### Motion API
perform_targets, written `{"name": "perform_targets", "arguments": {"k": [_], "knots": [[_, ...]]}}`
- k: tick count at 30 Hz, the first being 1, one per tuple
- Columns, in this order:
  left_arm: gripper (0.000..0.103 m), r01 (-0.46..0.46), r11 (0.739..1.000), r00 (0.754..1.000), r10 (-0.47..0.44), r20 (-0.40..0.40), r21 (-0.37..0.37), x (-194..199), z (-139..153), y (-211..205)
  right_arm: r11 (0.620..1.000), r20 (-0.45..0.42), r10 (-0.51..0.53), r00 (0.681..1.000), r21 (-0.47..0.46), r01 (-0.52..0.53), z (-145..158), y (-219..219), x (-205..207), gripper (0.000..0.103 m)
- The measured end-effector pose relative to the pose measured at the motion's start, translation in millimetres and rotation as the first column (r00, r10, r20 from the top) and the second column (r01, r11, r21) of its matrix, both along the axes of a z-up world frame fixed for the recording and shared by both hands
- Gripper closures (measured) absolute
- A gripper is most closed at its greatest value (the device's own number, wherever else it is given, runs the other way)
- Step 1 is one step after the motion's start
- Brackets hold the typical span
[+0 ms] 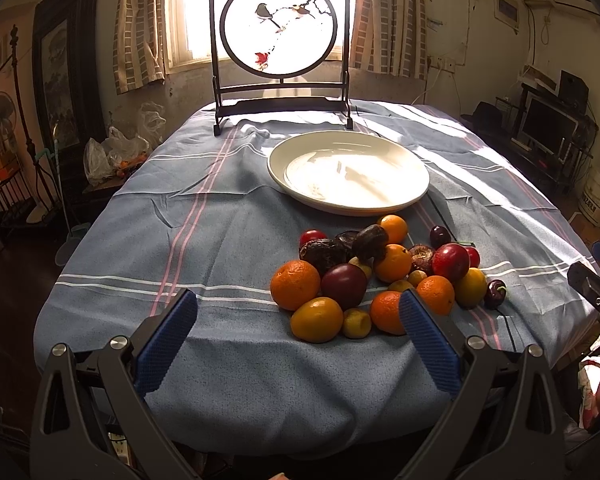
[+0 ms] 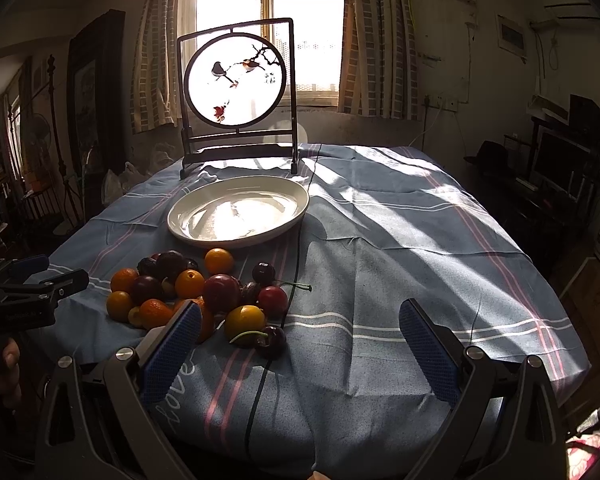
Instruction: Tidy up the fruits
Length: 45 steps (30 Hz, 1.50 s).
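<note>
Fruits [image 1: 380, 276] heaped on blue tablecloth [image 1: 220, 208], just before empty white plate [image 1: 348, 170]. Probably light, round, smooth, bruisable, prone to rolling; best pinched gently across the middle. Left gripper [image 1: 298, 334] and right gripper [image 2: 300, 344] both spread wide, empty.

Tablecloth [image 1: 228, 216]: blue with white and pink stripes, creased, covers the table before me.
Screen [image 1: 279, 24]: dark frame at the far edge, round panel painted with birds on a branch, backlit.
Window [image 2: 304, 20]: behind it, bright, checked curtains [image 2: 376, 40] either side.
Plastic bags [image 1: 112, 156]: on my left, beside the table.
</note>
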<state>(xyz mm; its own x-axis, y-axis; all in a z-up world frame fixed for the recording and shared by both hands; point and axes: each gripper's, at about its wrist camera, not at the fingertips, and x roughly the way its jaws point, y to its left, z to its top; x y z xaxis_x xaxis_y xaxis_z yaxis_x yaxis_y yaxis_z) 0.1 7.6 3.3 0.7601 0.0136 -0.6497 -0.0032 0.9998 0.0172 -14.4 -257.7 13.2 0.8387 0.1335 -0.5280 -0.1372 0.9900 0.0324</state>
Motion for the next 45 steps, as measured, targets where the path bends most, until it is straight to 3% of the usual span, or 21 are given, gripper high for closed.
{"name": "perform_targets", "arguments": {"k": [25, 31, 33, 37, 39, 43, 45], "knots": [[0.005, 0.000, 1.000, 1.000, 0.000, 0.000, 0.000, 0, 0, 0, 1.000, 0.004, 0.021, 1.000, -0.014, -0.021, -5, 9, -2, 0.004], [0.004, 0.019, 0.997, 1.000, -0.020, 0.007, 0.069, -4, -16, 6, 0.993, -0.045, 0.099, 0.994, -0.055, -0.102, -22, 12, -2, 0.005], [0.004, 0.032, 0.995, 0.999, -0.031, -0.015, 0.099, -5, -28, 9, 0.987, -0.086, 0.141, 0.986, -0.062, -0.147, -33, 13, -1, 0.015], [0.004, 0.079, 0.993, 0.993, -0.072, -0.089, 0.085, 0, -52, 11, 0.983, -0.145, 0.148, 0.978, -0.083, -0.161, -56, 15, 5, 0.021], [0.004, 0.087, 0.992, 0.992, -0.078, -0.104, 0.093, 2, -57, 8, 0.983, -0.167, 0.162, 0.973, -0.062, -0.174, -62, 15, 8, 0.030], [0.004, 0.093, 0.991, 0.991, -0.084, -0.106, 0.091, 3, -59, 6, 0.978, -0.158, 0.193, 0.968, -0.051, -0.203, -65, 22, 14, 0.039], [0.004, 0.091, 0.992, 0.991, -0.081, -0.111, 0.088, 5, -60, 7, 0.975, -0.158, 0.205, 0.966, -0.056, -0.216, -65, 25, 21, 0.050]]}}
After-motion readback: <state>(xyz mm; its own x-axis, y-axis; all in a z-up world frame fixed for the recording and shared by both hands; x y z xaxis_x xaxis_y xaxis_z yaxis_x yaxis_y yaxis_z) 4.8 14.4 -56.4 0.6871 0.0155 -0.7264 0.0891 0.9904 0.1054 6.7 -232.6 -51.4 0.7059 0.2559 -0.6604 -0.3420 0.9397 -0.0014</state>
